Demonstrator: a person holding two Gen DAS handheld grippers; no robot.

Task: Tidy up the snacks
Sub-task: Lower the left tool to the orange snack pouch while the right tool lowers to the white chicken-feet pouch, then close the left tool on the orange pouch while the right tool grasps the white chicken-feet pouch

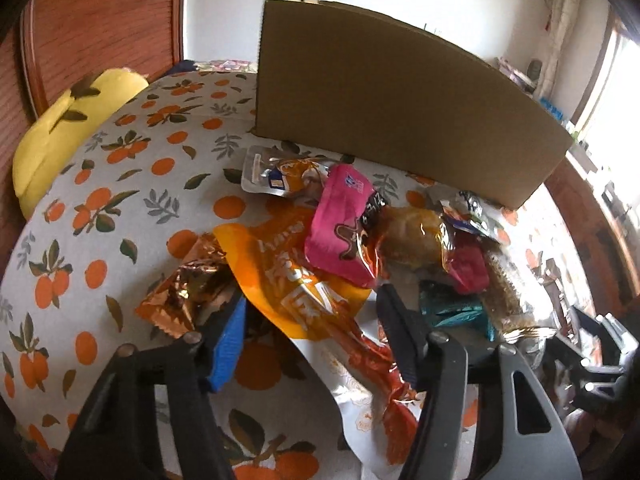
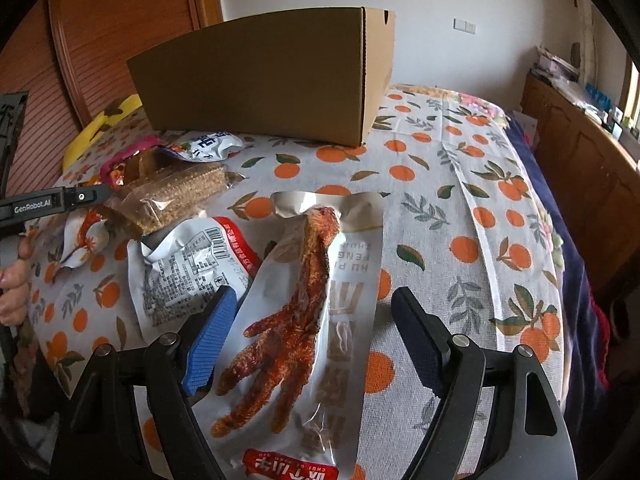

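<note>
Left wrist view: the left gripper gapes wide over an orange packet and grips nothing. Snacks are piled in front of the cardboard box on the orange-print cloth, and most labels are too crumpled to read. The right gripper is wide open too, straddling a chicken-foot pack without pinching it. Upside-down "HU PI FENG" is half hidden; "GenRobot.AI" reads on the other tool.

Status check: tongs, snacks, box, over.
Both tongs open, holding nothing. Right straddles chicken-foot packet. Snack pile in front of cardboard box.
</note>
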